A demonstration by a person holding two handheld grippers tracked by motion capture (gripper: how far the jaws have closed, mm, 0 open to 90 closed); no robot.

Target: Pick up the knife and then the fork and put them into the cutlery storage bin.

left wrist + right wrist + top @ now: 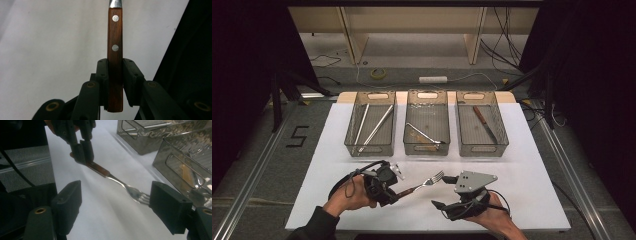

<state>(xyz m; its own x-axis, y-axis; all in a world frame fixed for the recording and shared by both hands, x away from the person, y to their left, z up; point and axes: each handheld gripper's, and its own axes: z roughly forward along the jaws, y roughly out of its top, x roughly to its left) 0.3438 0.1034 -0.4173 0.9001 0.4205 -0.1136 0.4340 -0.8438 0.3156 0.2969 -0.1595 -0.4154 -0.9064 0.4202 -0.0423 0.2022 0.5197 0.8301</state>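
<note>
A fork (427, 182) with a brown riveted wooden handle (115, 50) and steel tines hangs just above the white table top. My left gripper (393, 195) is shut on the end of that handle, and the pads (103, 72) press it from both sides. In the right gripper view the left gripper (83, 152) holds the fork (120, 183) slanting toward me. My right gripper (443, 191) stands open at the fork's head. Its jaws are wide apart (116, 192), and the tines end close to one of them.
Three clear bins stand in a row at the back of the white sheet (522, 150). The left bin (353, 142) holds long metal sticks, the middle bin (410, 145) a piece of cutlery, and the right bin (502, 140) a wooden-handled knife. Cables lie on the floor beyond.
</note>
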